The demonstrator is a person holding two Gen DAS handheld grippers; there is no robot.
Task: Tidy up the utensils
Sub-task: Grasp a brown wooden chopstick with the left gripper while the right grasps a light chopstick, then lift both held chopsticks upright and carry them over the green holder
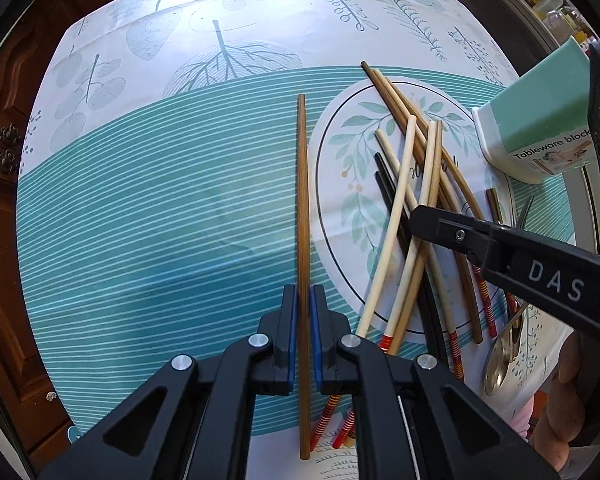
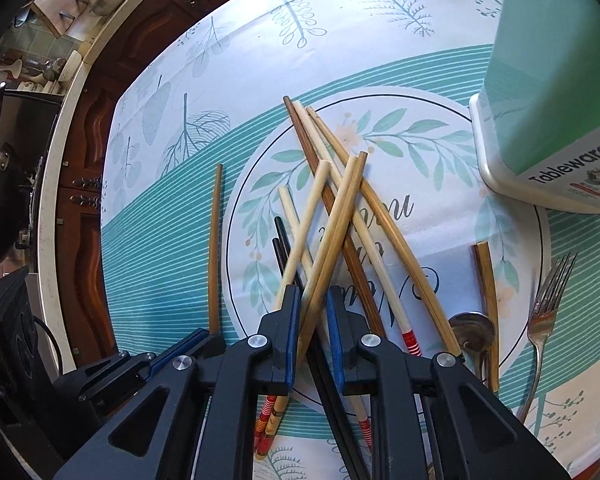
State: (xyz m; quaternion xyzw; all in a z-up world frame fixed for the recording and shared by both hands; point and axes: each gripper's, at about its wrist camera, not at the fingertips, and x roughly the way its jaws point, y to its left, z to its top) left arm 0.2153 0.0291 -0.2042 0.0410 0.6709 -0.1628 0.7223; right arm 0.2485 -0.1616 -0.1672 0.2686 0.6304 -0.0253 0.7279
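I am pinching one long brown wooden chopstick [image 1: 302, 216] with my left gripper [image 1: 303, 334]. My right gripper [image 2: 313, 322] is squeezing a tan one [image 2: 332, 240]. The messy chopstick pile [image 1: 416, 208] at three o'clock, silver spoon [image 2: 471, 334] and fork [image 2: 548, 312] are waiting, not yet sorted.

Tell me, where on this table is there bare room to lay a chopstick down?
The striped teal cloth left of the lone brown chopstick is bare, as is the leaf-print band beyond it. It is crowded on the right: the chopstick pile, spoon, fork and green box leave only slivers.
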